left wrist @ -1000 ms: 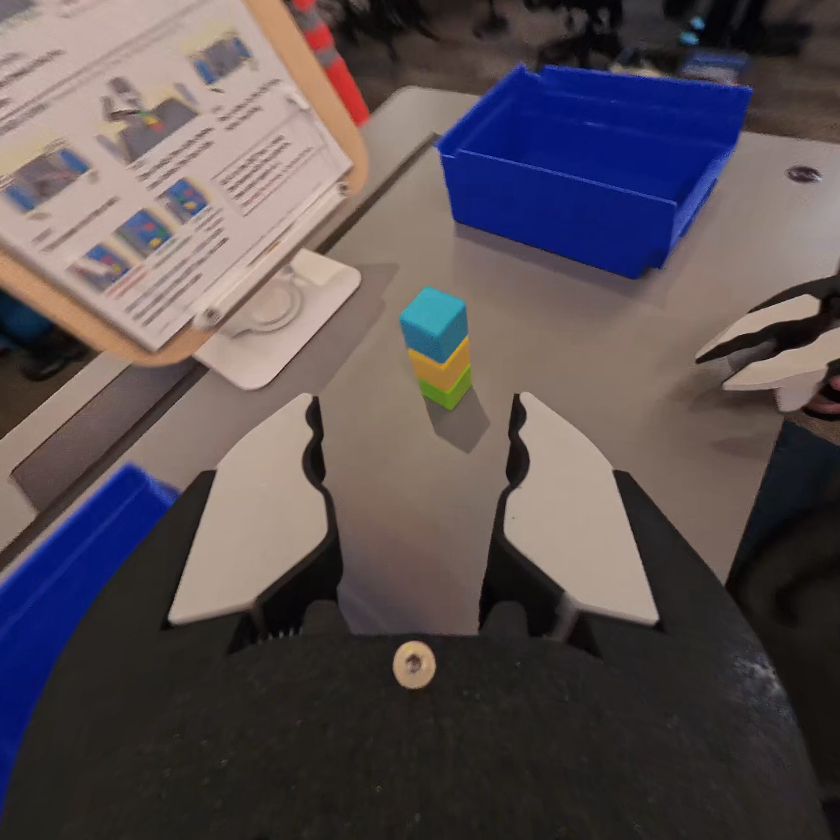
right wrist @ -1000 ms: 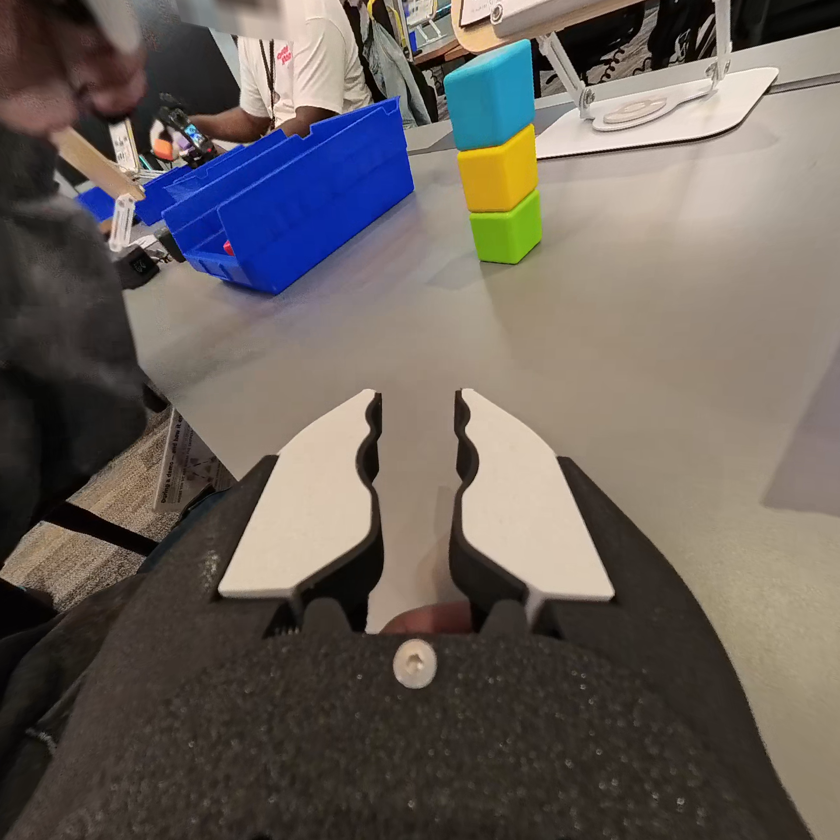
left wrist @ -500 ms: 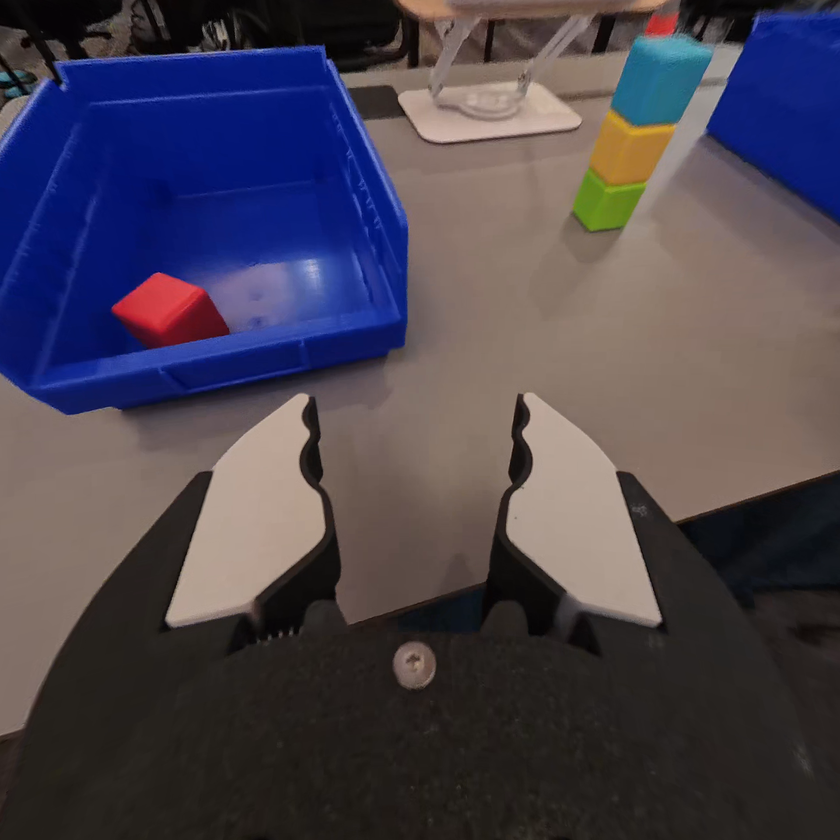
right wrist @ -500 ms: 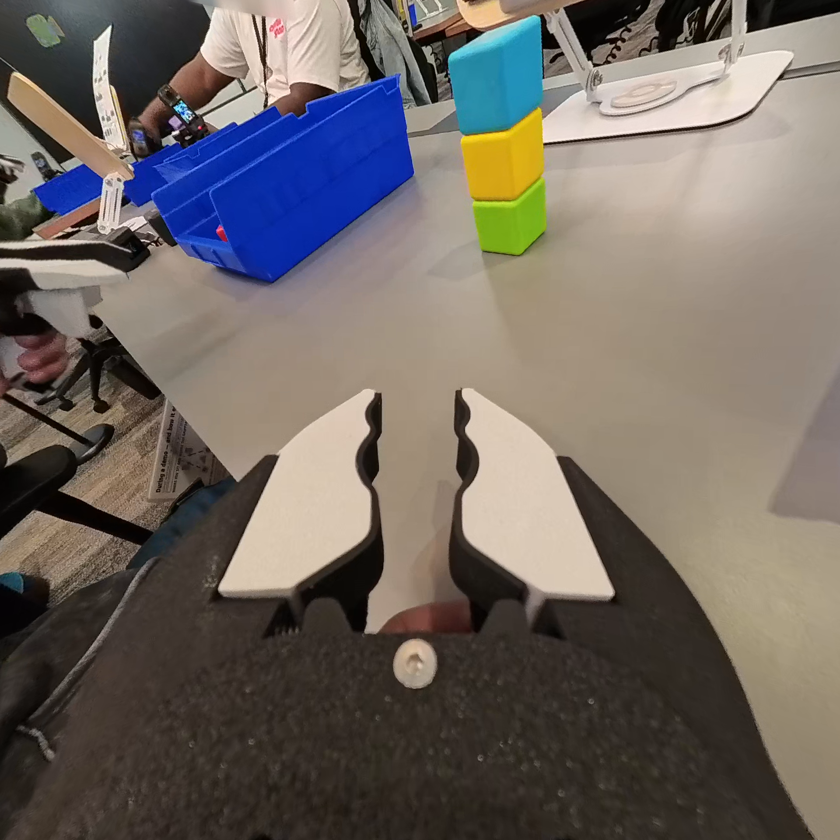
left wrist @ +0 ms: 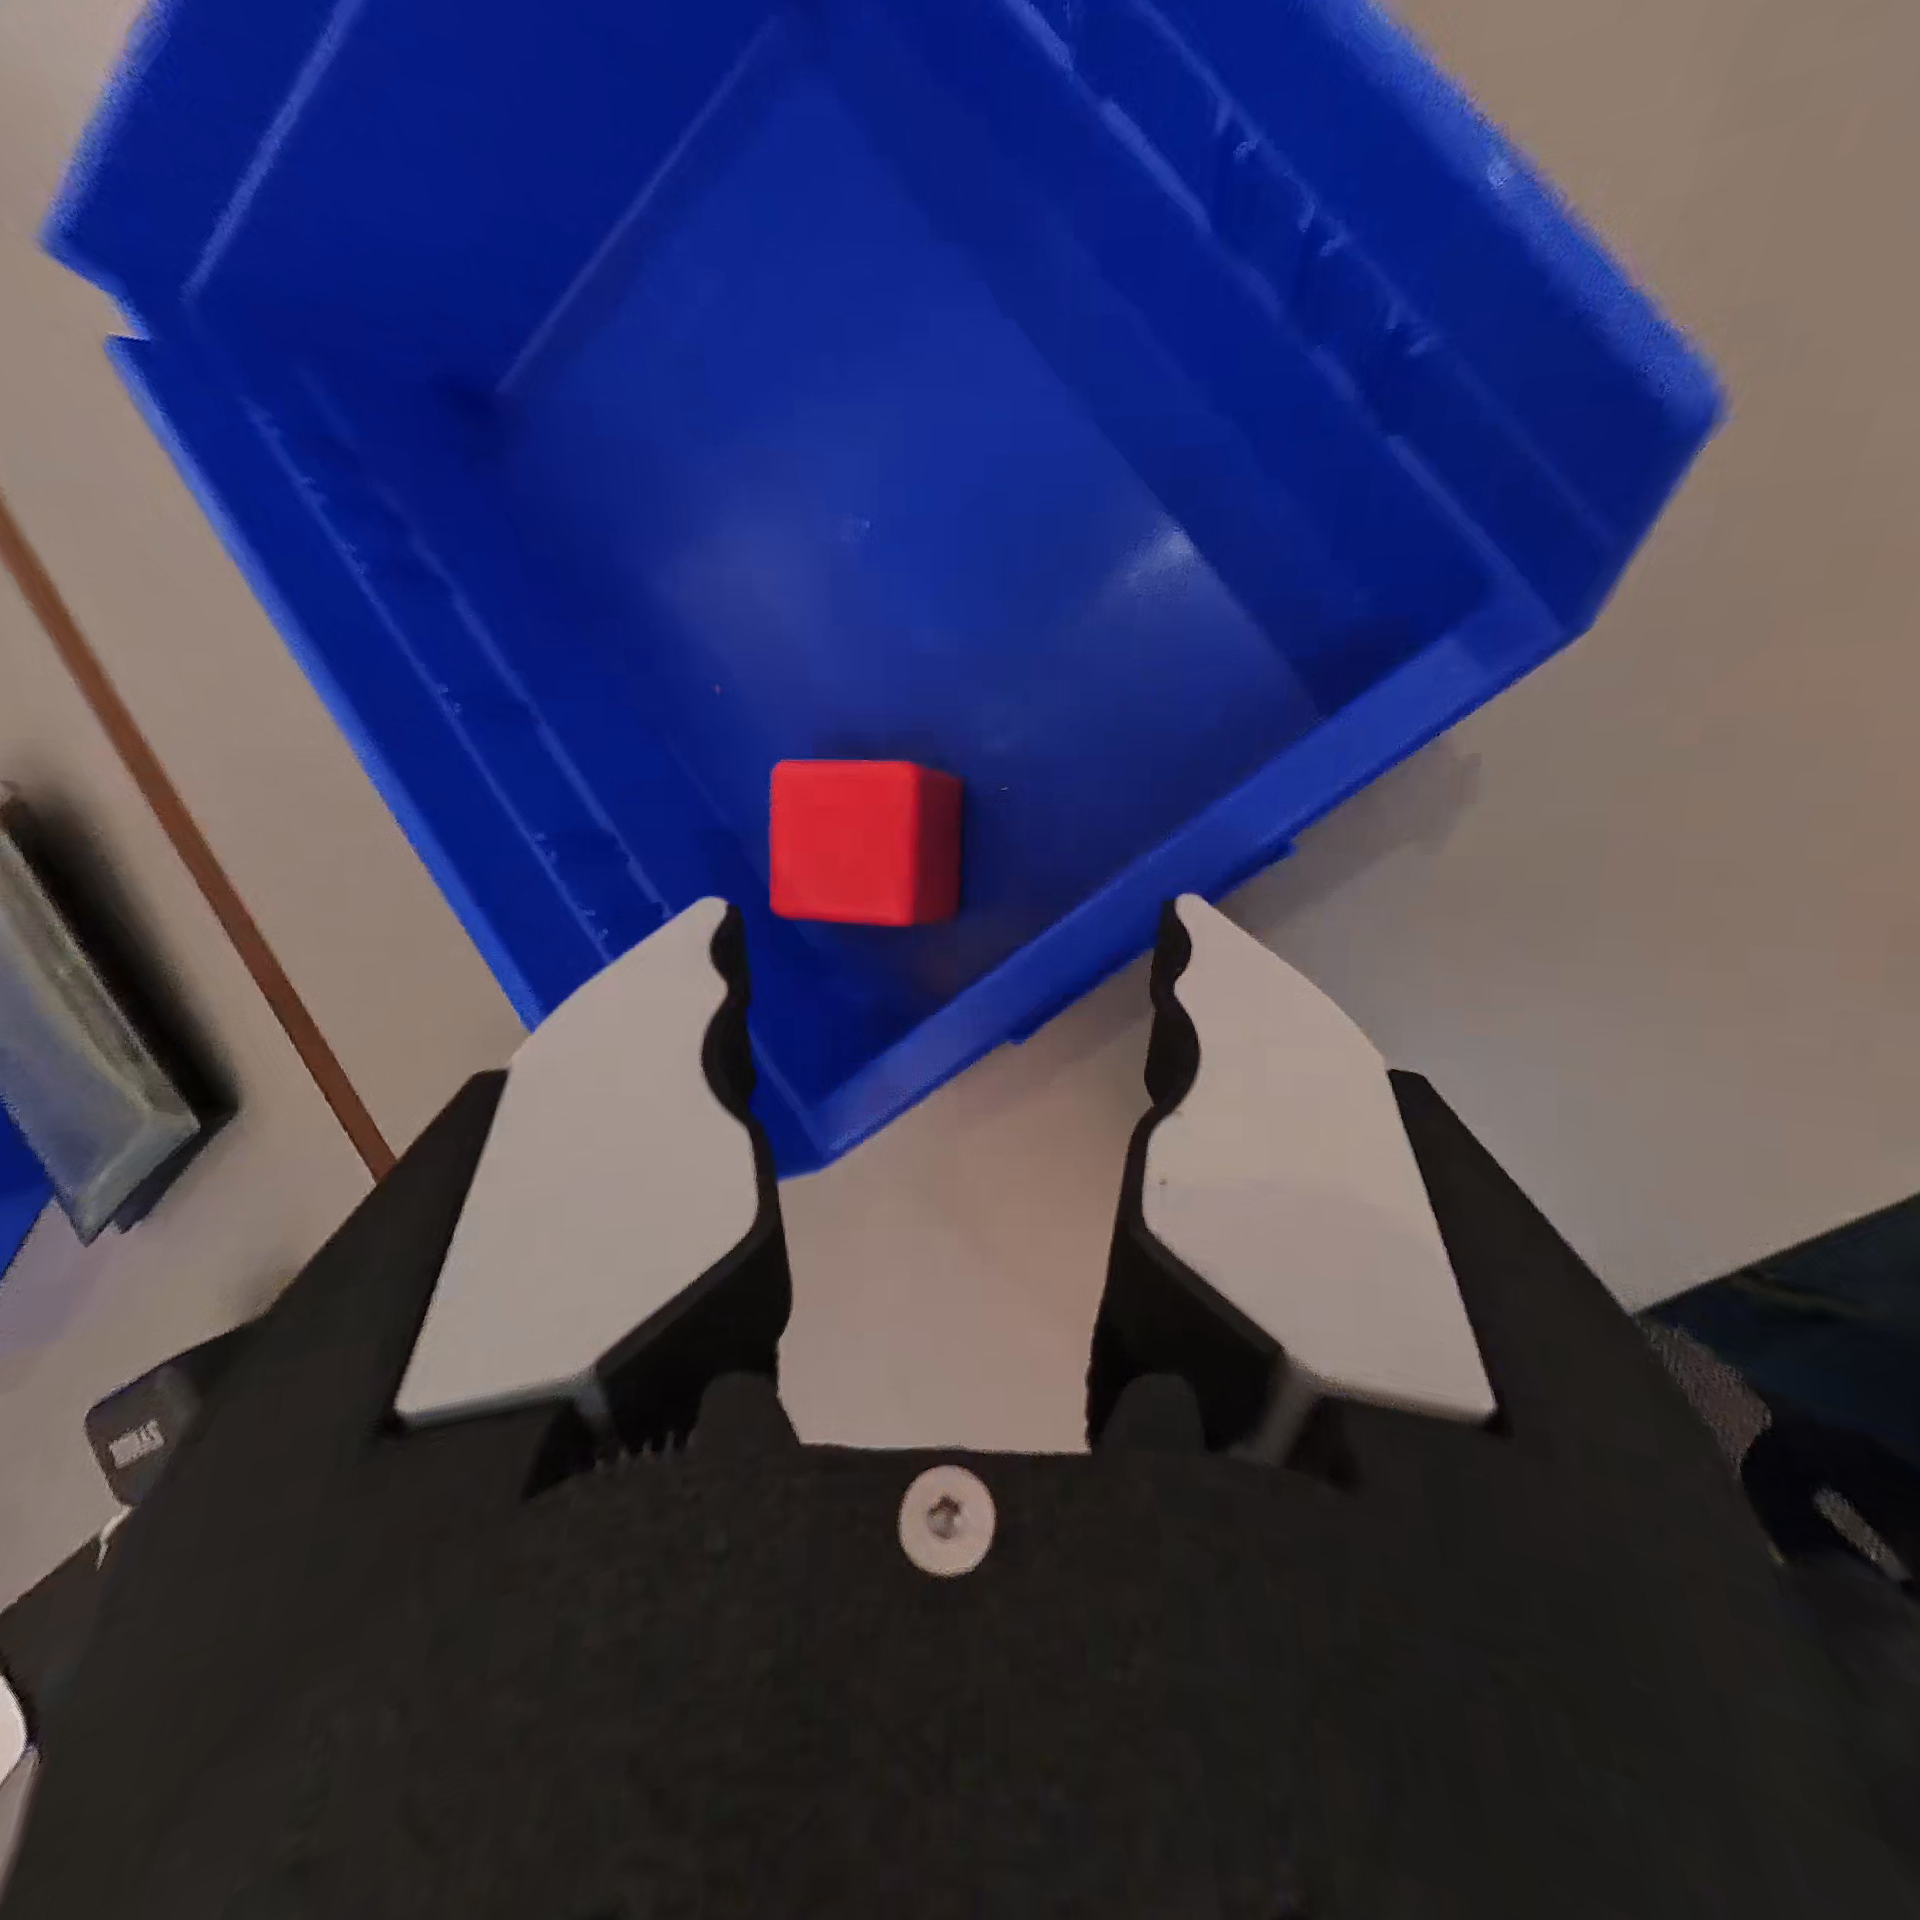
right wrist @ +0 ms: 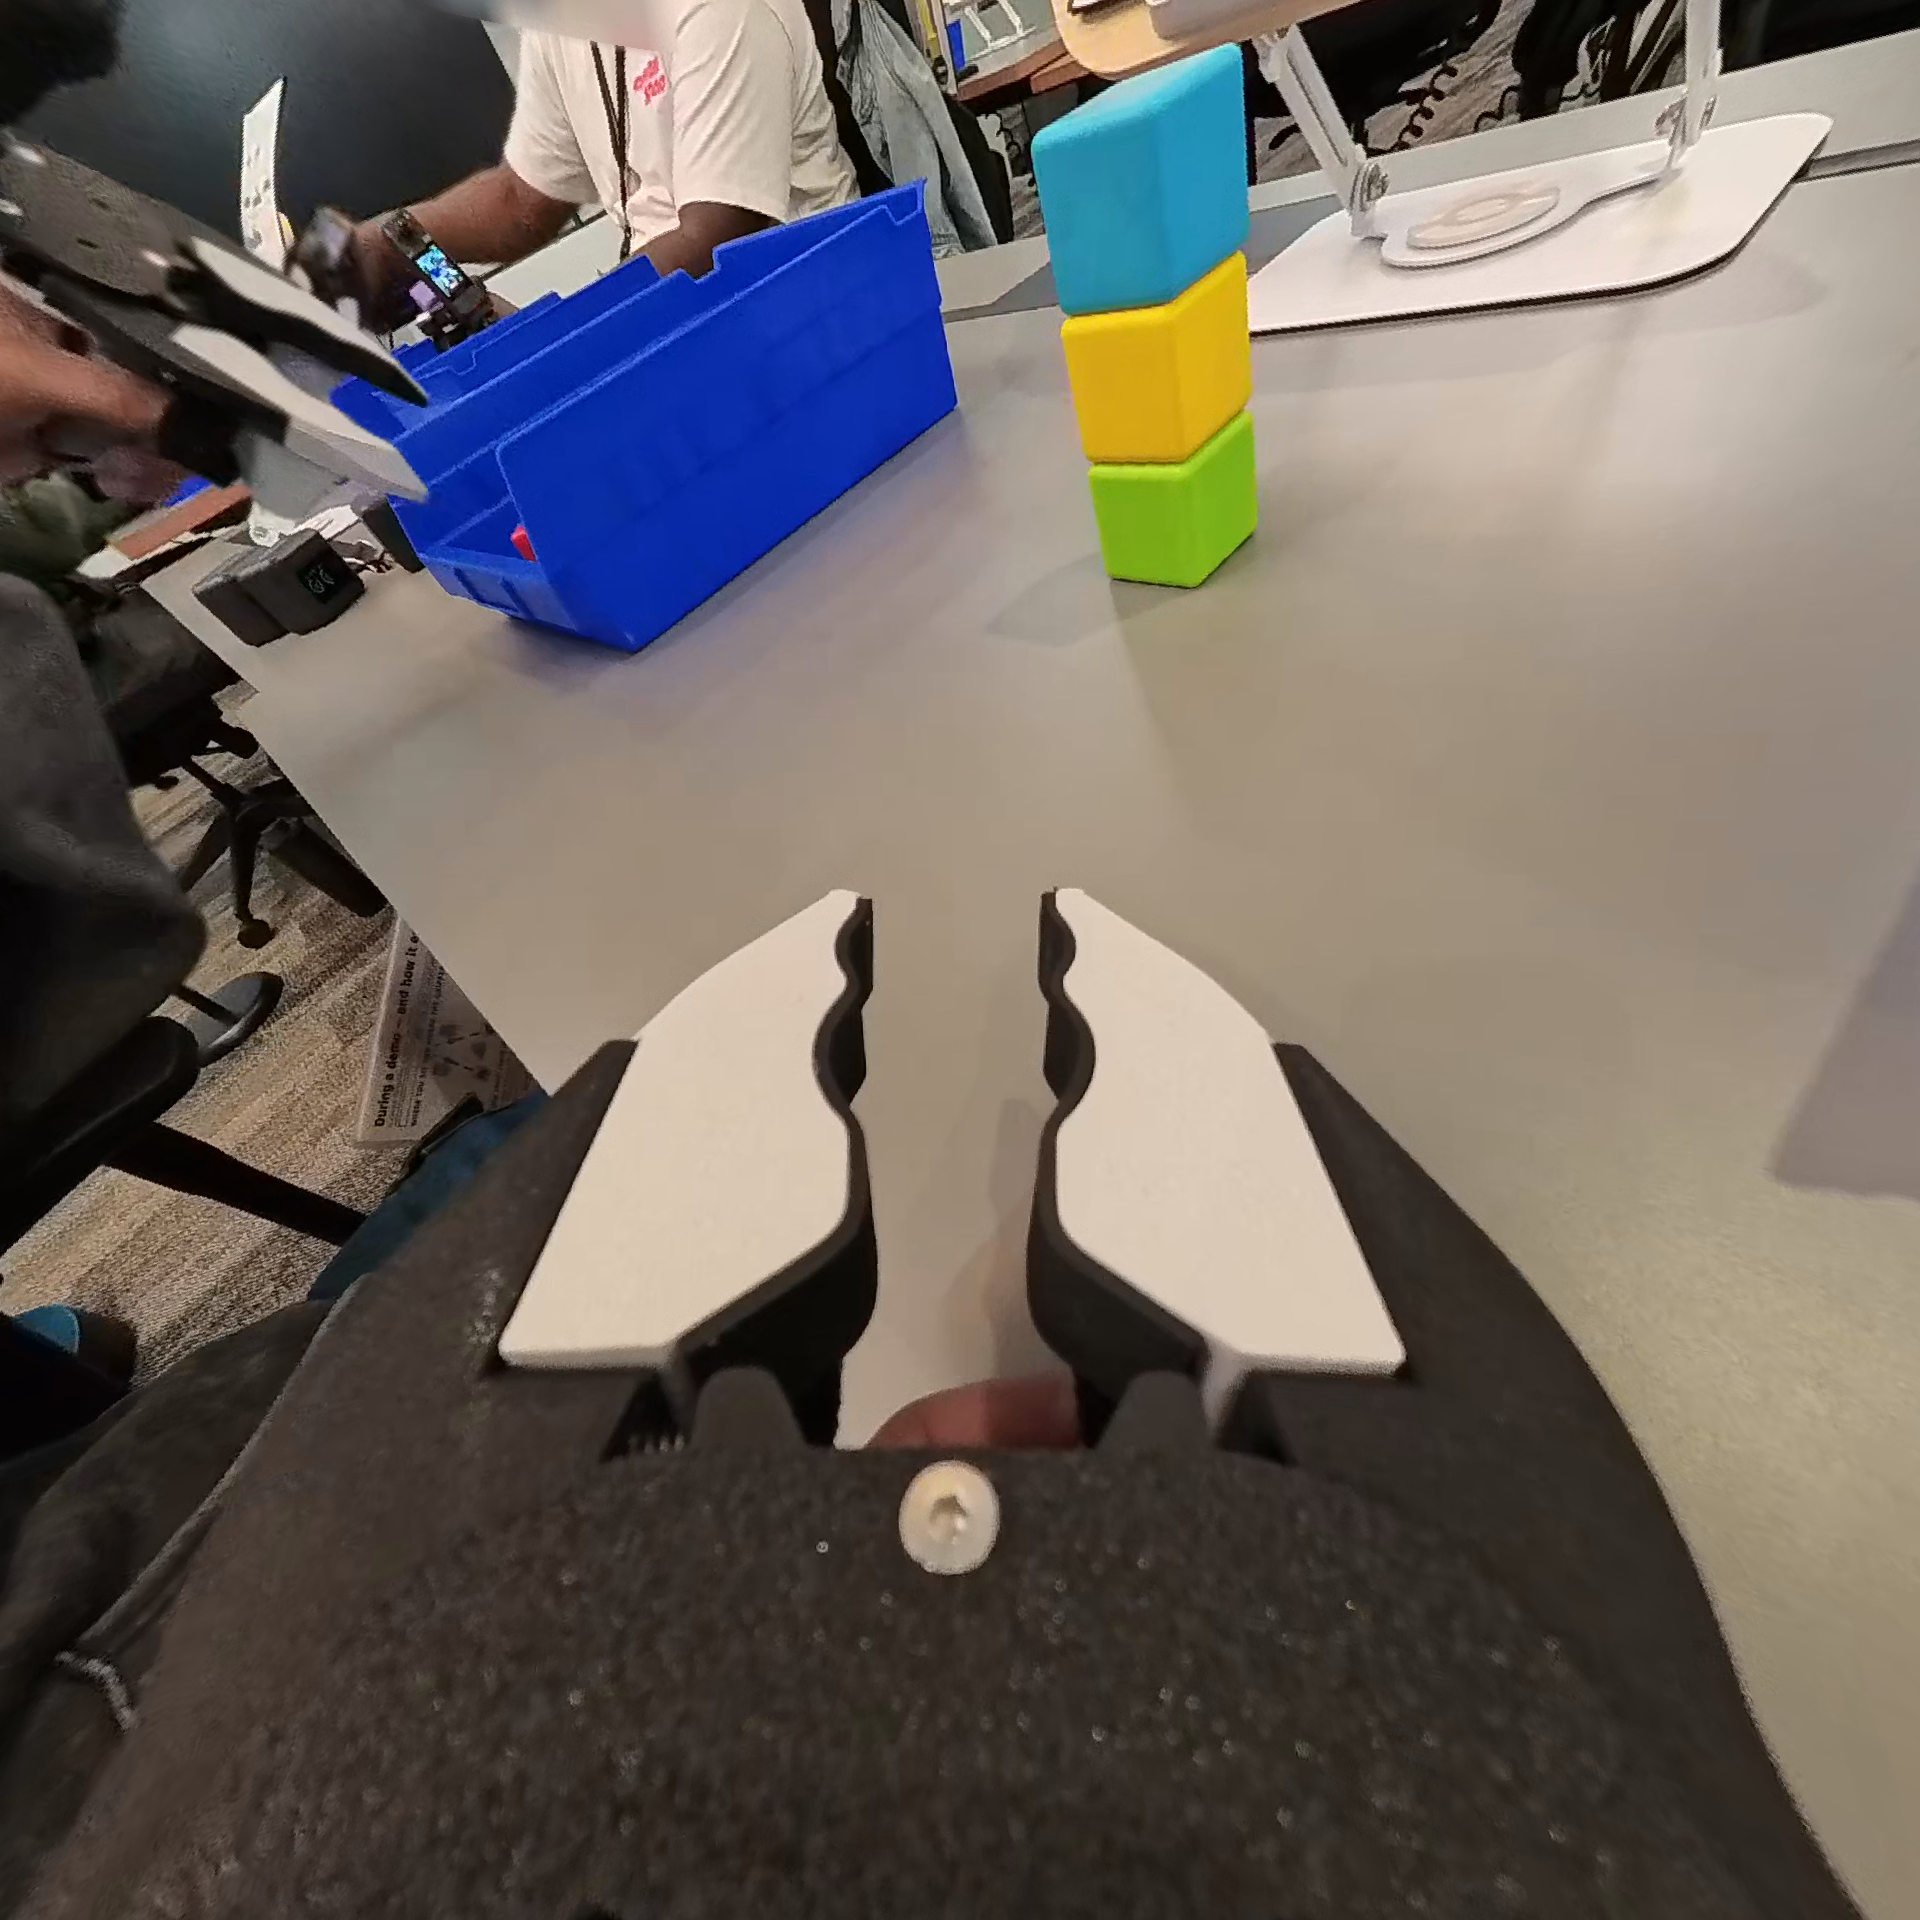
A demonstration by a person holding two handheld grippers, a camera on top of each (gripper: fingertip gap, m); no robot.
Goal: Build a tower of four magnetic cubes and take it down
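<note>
a: where's the red cube (left wrist: 860,842)?
b: on the glossy floor of the blue bin (left wrist: 1351,343), near its front corner, matte with rounded edges. the left gripper (left wrist: 948,920) hangs right above it, jaws spread wide and holding nothing.
a: and the tower?
b: three soft-looking cubes on the smooth grey desk (right wrist: 1455,779): green cube (right wrist: 1174,504) at the bottom, yellow cube (right wrist: 1158,358) in the middle, teal cube (right wrist: 1143,177) on top, set slightly askew.
a: the right gripper (right wrist: 954,902)?
b: low over the desk's near edge, well short of the tower. jaws parted by a narrow gap, gripping nothing.
</note>
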